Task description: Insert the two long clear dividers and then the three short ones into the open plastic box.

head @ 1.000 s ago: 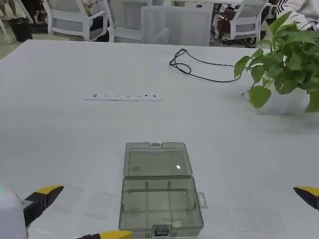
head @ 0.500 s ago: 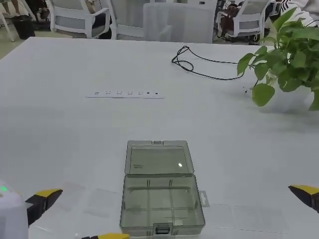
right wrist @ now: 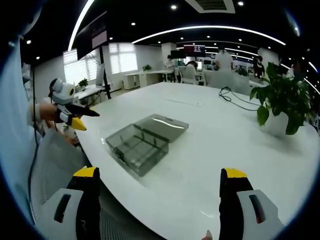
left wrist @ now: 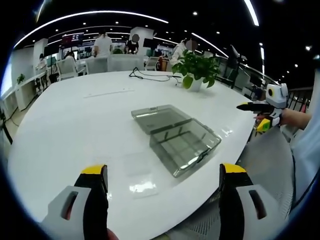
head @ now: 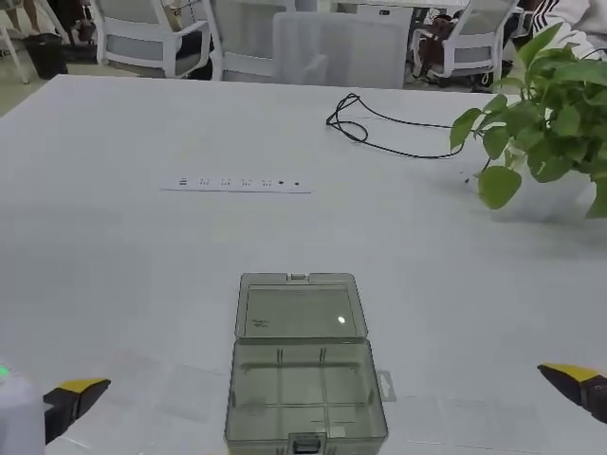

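The plastic box (head: 305, 389) sits open near the front edge of the white table (head: 114, 265), its lid laid flat behind it. The left claw (left wrist: 162, 170) hangs to the box's left with its jaws wide apart and nothing between them. The right claw (right wrist: 160, 173) is likewise spread and bare, well off to the box's right. Clear dividers (left wrist: 140, 174) lie flat on the table just beside the box, on the left claw's side. Farther back are a power strip (head: 237, 183), a black cable (head: 349, 123) and a potted plant (head: 545, 114).
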